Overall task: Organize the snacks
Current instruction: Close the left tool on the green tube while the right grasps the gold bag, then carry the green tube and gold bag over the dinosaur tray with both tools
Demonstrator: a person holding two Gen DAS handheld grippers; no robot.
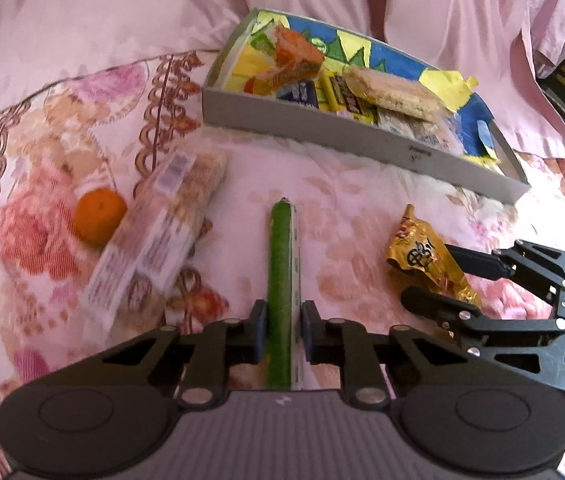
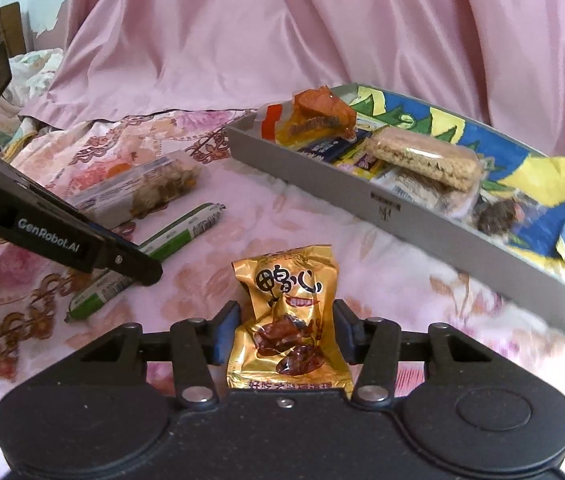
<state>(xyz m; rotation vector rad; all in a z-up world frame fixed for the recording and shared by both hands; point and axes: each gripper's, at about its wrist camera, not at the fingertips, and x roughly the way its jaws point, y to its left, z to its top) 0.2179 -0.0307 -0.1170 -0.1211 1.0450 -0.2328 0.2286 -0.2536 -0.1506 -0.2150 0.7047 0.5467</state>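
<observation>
Where the flowered pink bedcover (image 1: 362, 184) spreads out under a hanging pink drape (image 2: 282, 40), it carries everything else, with bare cloth lying open between the loose snacks and the box. The grey cardboard box (image 1: 322, 130) sits at the far side, its long near wall facing the grippers – inside it lie a rice-cracker pack (image 2: 426, 158), an orange snack bag (image 2: 318, 114) leaning at its far-left corner, and other wrappers. Left of the open middle, a long clear biscuit pack (image 1: 162, 232) lies slantwise, touching a mandarin (image 1: 98, 216) near the cover's patterned border. The left gripper (image 1: 282, 332) is clamped on a green sausage stick (image 1: 280, 280) near its close end, the stick pointing straight at the box wall. The right gripper (image 2: 286, 332) has its blue pads on both sides of a gold snack packet (image 2: 286, 320), which stands crumpled between them – whether the pads press it I cannot tell. The packet sits just short of the box's near wall, beside the stick with clear cloth between
</observation>
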